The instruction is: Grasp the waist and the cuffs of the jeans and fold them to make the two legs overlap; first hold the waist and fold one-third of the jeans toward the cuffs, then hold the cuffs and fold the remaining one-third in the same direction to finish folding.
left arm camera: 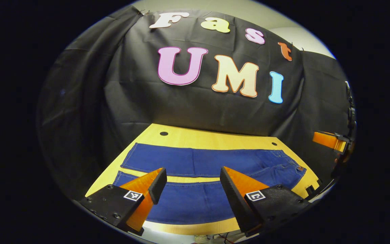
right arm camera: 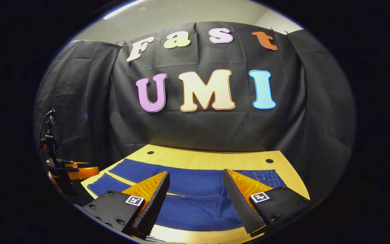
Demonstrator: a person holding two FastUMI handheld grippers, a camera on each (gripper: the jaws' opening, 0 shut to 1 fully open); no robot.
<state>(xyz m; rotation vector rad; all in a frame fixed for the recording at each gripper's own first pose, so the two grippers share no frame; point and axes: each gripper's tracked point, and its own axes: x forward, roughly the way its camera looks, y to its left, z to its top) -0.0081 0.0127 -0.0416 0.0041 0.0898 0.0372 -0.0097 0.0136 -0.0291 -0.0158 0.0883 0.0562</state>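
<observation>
Your jeans point(left arm camera: 201, 169) lay flat and unfolded on the yellow table point(left arm camera: 215, 138), legs side by side, waist toward the table's right end. You held the left gripper point(left arm camera: 193, 178) and right gripper point(right arm camera: 196, 181) above the table's near edge, jaws apart, gripping nothing.

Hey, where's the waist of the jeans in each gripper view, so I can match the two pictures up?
Left gripper view: the waist is at the right end of the jeans, right of the fingers.
Right gripper view: the waist sits right of centre, just above the right-hand finger.
Shared landmark: the table hole behind the waist, in the right gripper view.
</observation>
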